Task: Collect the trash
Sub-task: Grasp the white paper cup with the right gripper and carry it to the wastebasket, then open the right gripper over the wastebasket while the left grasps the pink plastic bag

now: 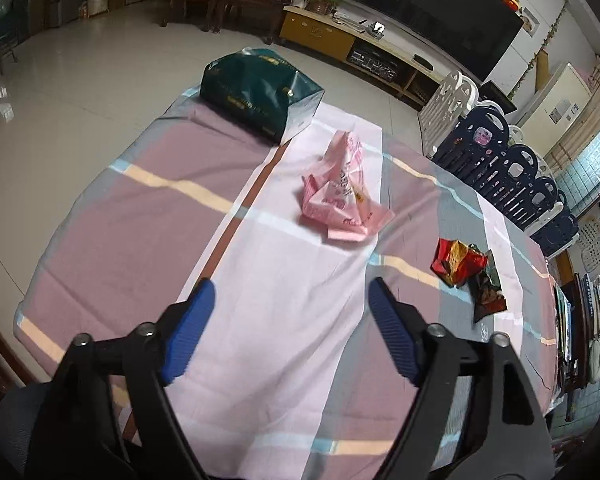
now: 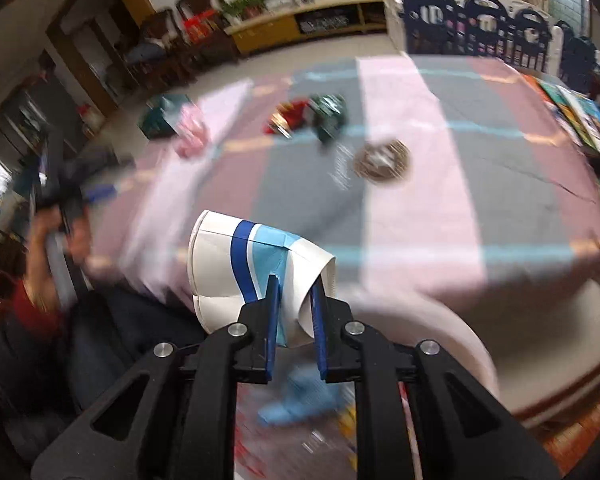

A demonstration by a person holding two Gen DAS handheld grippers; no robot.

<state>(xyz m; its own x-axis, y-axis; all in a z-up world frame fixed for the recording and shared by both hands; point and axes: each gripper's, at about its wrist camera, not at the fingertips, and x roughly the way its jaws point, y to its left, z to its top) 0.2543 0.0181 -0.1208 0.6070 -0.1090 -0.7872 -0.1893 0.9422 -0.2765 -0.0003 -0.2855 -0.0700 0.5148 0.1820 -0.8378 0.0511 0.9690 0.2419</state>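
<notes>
Striped tablecloth (image 1: 100, 184): pink, mauve, grey bands, covers table. Dark green gift bag (image 1: 260, 92) lying at far end. Round brown coaster (image 2: 382, 160), blurred, possibly woven. TV (image 1: 432, 8) on wall above yellow media cabinet (image 1: 320, 34). Navy-and-white playpen fence (image 1: 500, 160) beside table. Books (image 2: 580, 120) at table's edge.

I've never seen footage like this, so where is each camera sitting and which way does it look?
Left wrist: rides the left claw, looking down over the table at a pink wrapper; open blue fingers show.
Right wrist: rides the right claw, which pinches a paper cup; a blurred hand shows.
Both see the pink wrapper and a red wrapper.
</notes>
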